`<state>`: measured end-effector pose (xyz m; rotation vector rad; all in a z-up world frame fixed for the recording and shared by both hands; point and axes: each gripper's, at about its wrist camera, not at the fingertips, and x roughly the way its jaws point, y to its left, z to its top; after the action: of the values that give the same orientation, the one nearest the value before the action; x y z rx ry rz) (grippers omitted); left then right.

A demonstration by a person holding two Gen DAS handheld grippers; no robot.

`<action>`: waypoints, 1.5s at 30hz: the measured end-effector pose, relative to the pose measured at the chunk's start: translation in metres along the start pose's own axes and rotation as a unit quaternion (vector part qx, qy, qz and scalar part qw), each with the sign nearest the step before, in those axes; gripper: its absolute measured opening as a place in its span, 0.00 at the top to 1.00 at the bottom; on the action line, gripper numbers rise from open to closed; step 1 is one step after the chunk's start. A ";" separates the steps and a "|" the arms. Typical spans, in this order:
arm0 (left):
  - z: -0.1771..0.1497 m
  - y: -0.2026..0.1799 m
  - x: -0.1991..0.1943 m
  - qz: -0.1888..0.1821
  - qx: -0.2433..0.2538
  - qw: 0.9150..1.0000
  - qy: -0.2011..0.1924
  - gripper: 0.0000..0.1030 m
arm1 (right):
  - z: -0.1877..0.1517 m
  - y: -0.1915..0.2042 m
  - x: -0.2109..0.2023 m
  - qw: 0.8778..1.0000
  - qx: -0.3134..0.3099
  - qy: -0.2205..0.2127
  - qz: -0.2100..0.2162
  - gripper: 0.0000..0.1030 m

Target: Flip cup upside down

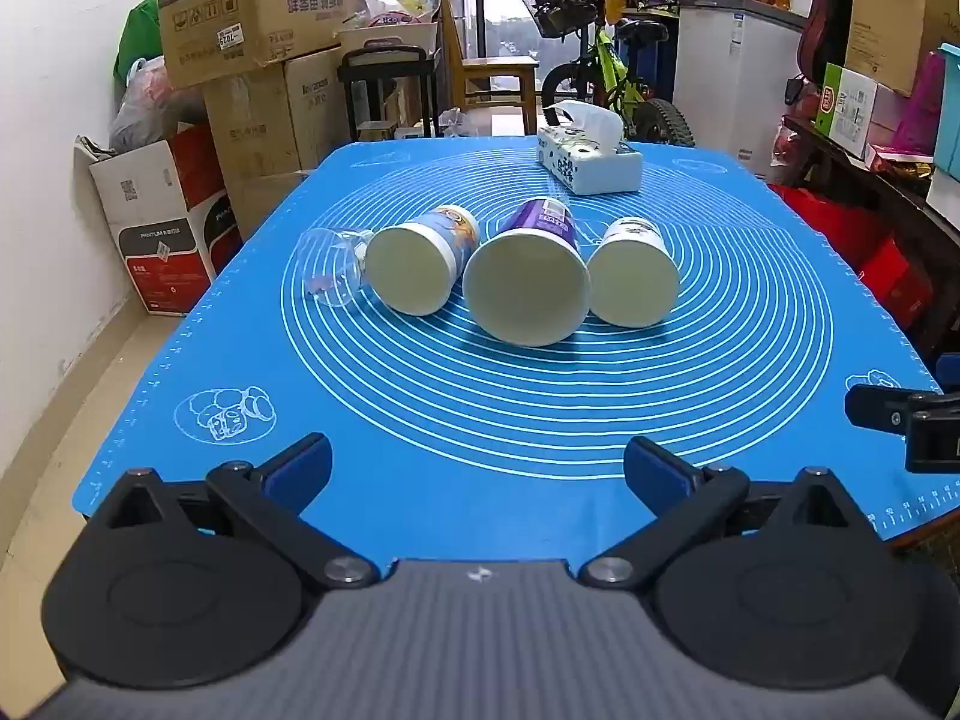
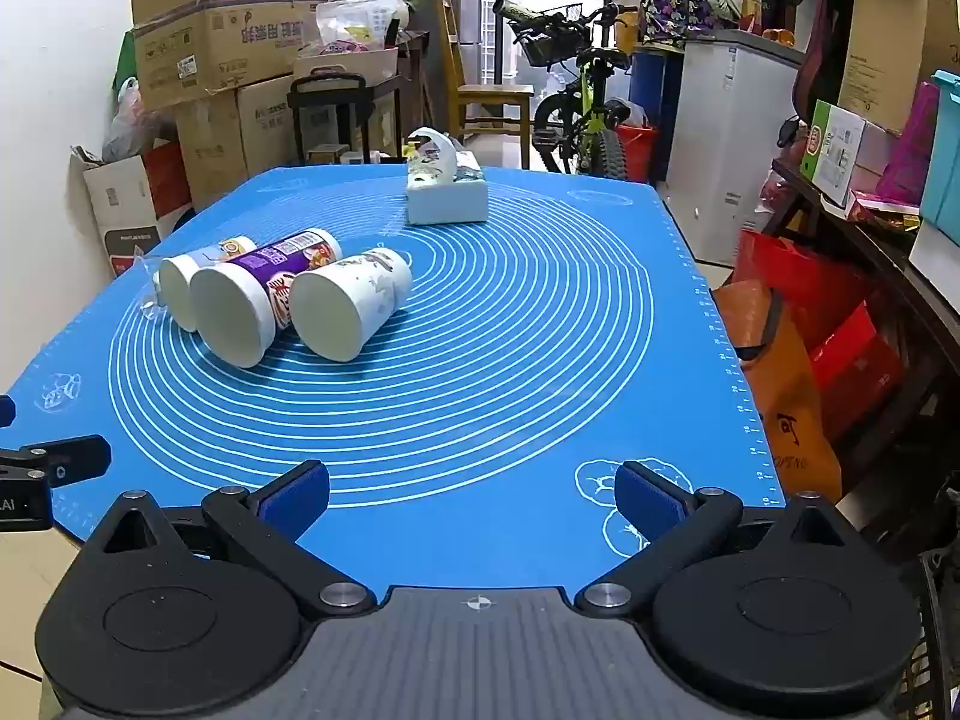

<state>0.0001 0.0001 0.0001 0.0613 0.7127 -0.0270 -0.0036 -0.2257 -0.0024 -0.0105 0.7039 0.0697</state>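
We log three paper cups [image 1: 525, 282] lying sideways mid-frame, mouths toward us, ahead of left gripper [image 1: 477, 468]; both it and right gripper [image 2: 471, 495] spread, empty.

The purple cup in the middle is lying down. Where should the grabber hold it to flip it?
Probably pinch the purple cup by the near rim wall, one finger inside the mouth and one on top, coming from the front. Paper cups press both sides, so a side pinch lacks room. Both grippers, left and right, are open.
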 end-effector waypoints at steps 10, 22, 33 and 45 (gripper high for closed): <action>0.000 0.000 0.000 -0.001 0.001 1.000 -0.001 0.01 | -0.002 0.001 0.006 1.000 -0.012 0.001 -0.005 0.02; 0.000 -0.003 0.001 -0.005 0.006 1.000 -0.001 0.01 | -0.001 0.001 0.004 1.000 -0.010 0.003 -0.005 0.02; 0.000 -0.003 0.003 -0.006 0.008 1.000 0.000 0.01 | -0.001 -0.002 0.004 1.000 -0.009 0.005 -0.009 0.02; -0.001 -0.006 0.003 -0.005 0.011 1.000 0.000 0.01 | -0.002 0.000 0.006 1.000 -0.011 0.006 -0.011 0.02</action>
<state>0.0013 -0.0060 -0.0028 0.0790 0.7130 -0.0445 -0.0003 -0.2254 -0.0076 -0.0393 0.7149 0.0571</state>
